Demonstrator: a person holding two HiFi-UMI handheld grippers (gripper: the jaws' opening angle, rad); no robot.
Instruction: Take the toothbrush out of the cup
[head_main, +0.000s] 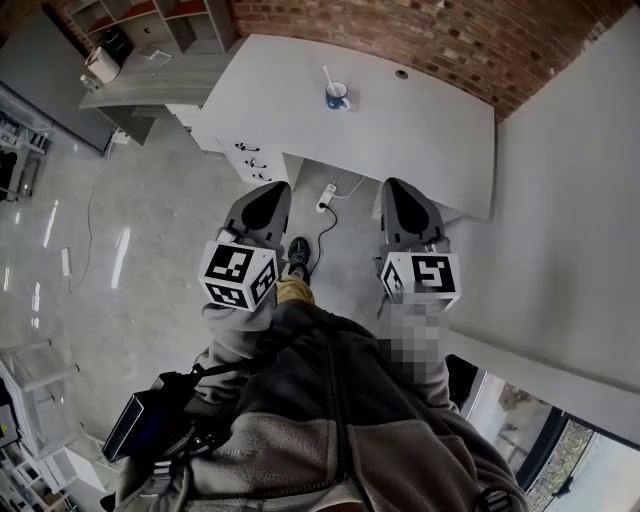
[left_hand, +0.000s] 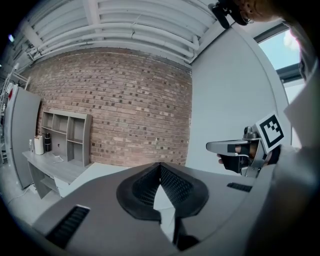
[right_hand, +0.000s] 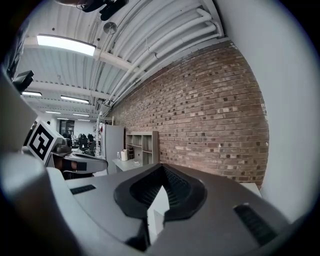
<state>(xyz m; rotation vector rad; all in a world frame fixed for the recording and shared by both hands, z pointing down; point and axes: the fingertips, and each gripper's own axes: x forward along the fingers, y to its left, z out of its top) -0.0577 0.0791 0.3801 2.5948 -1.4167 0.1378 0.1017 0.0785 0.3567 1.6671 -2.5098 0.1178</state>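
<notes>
Starting close in, both tools hang in front of the person's jacket, well short of the desk (head_main: 440, 150); the left gripper (head_main: 270, 190) has its jaws brought together at the tips, nothing between them, and its own view shows that plainly; the right gripper (head_main: 400, 186) is the same story, tips meeting, nothing held. Further out, a cable (head_main: 327, 215) trails across the floor at the desk's near edge. On the desk itself, toward its far edge and well apart from both grippers, sits the blue-and-white cup (head_main: 338, 97). The toothbrush (head_main: 328, 78) stands in it, a pale stick leaning out over the rim on the left gripper's side; which end is up is too small to tell. Behind the desk runs the brick wall (head_main: 450, 40). My read: that brush will be light, stiff and smooth, liable to swivel in a loose pinch; best taken on the bare shaft just above the rim and lifted along its lean. The cup looks light enough to drag or tip, so the spare gripper could steady it.
</notes>
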